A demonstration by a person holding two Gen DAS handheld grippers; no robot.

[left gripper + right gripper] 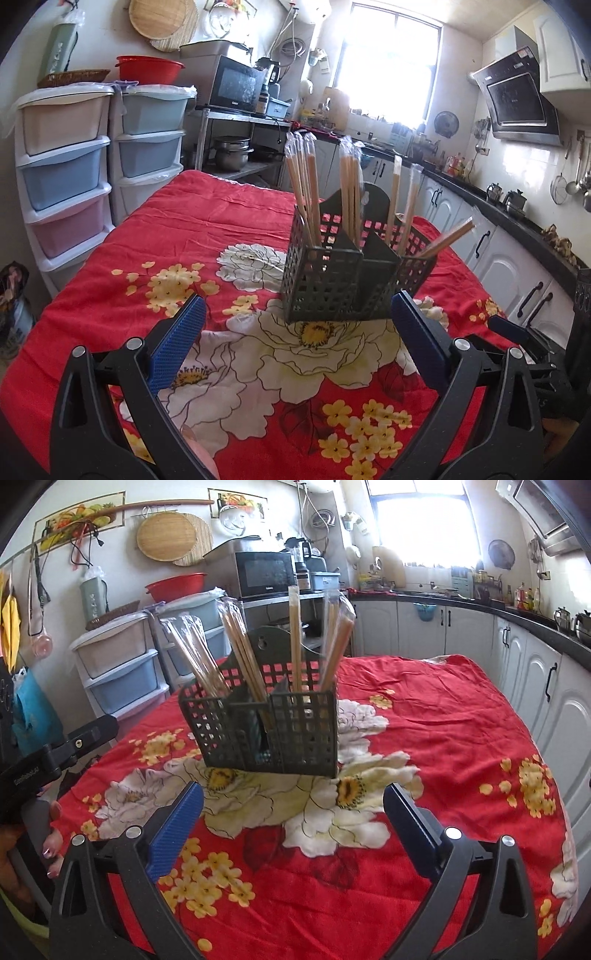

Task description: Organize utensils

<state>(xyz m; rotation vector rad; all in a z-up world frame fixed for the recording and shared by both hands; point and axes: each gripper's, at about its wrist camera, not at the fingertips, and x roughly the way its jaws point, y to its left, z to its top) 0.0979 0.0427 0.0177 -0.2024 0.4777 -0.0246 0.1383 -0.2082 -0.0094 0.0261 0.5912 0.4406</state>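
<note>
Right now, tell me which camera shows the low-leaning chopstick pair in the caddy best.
The left wrist view: the low-leaning pair pokes sideways over the black caddy's right rim, clear against the cabinets. In the right wrist view the caddy shows only steeper wrapped chopsticks; I cannot pick that pair out.

The left gripper gaped empty just near of the black holder, wrapped chopsticks standing inside, on the floral cloth.

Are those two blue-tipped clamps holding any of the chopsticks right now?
No. The left gripper and the right gripper are both open and empty. The wrapped chopsticks all stand in the black basket on the table.
</note>
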